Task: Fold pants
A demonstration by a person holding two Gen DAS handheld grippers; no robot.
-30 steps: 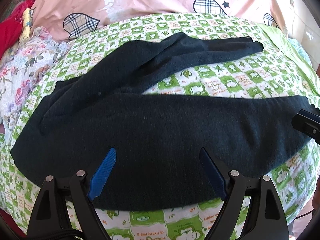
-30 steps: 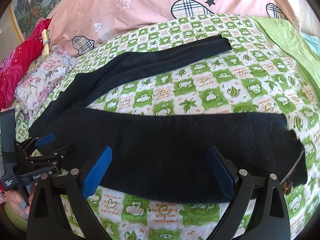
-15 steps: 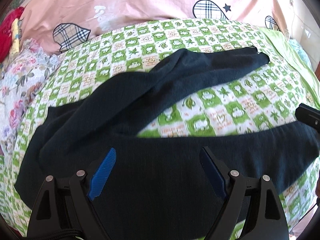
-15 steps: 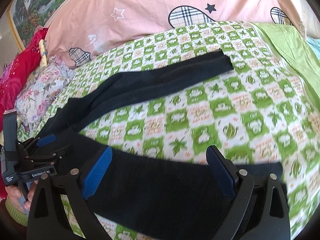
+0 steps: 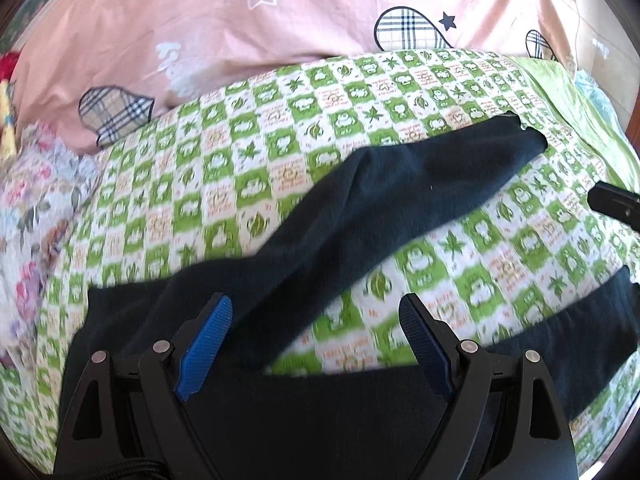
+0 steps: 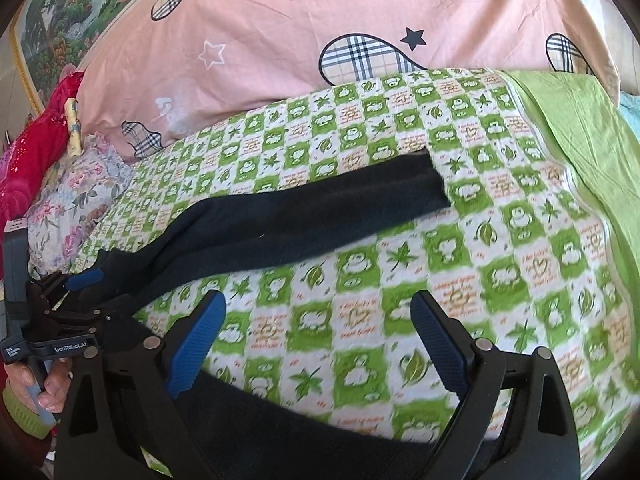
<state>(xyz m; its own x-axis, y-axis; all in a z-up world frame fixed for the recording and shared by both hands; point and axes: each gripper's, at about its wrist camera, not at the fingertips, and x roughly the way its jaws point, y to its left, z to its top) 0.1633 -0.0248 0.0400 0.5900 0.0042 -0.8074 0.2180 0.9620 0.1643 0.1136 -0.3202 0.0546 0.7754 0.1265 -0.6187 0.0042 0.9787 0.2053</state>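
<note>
Dark navy pants lie spread on a green-and-white checked bedspread, legs apart in a V. The far leg runs to the upper right. The near leg passes under both grippers. My left gripper is open and empty over the crotch area, near the waist. My right gripper is open and empty, above the near leg's far edge and the bare bedspread between the legs. The left gripper also shows at the left of the right wrist view.
A pink pillow or quilt with plaid hearts lies at the head of the bed. A floral cloth and red fabric sit at the left. A plain green sheet lies at the right.
Both grippers have moved forward over the near leg toward the far leg; the near leg has slid down in both views. Both jaws stayed open.
</note>
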